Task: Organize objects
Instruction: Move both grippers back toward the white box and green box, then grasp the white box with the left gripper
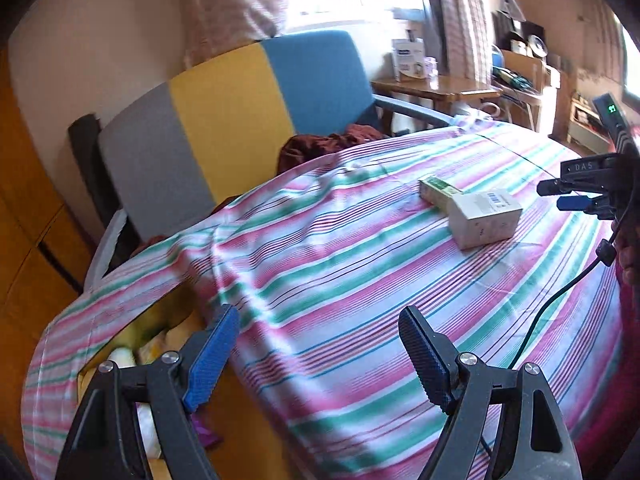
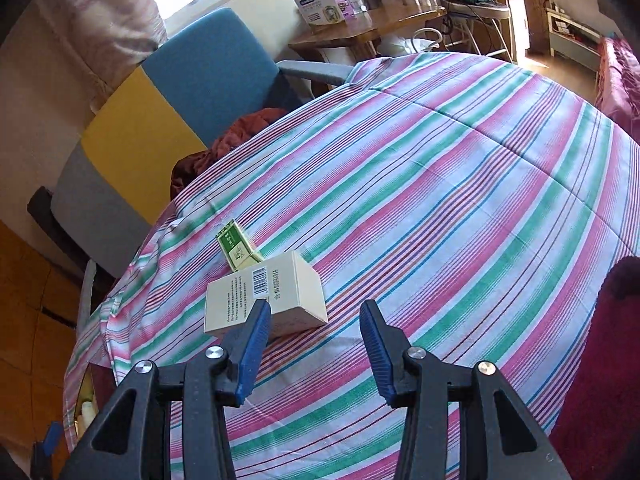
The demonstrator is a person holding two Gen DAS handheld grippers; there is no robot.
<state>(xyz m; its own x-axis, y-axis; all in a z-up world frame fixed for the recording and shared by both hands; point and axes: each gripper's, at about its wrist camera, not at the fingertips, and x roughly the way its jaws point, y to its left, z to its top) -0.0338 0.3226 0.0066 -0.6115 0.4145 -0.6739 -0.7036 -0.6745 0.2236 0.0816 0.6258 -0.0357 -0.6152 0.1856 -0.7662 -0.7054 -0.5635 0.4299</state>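
Note:
A white carton with a barcode (image 1: 484, 218) (image 2: 266, 294) lies on the striped cloth (image 1: 340, 264) (image 2: 440, 208), touching a smaller green and white box (image 1: 438, 190) (image 2: 238, 249) behind it. My right gripper (image 2: 316, 316) is open and empty, its left fingertip overlapping the white carton's near edge. It also shows in the left wrist view (image 1: 560, 196) to the right of the boxes. My left gripper (image 1: 318, 316) is open and empty, above the cloth's near left edge, far from the boxes.
A grey, yellow and blue chair (image 1: 224, 120) (image 2: 160, 112) with a dark red cloth (image 1: 320, 144) stands behind the table. An open yellow container (image 1: 152, 344) with packets sits below the cloth's left edge. A wooden side table (image 1: 436, 88) with boxes stands at the back.

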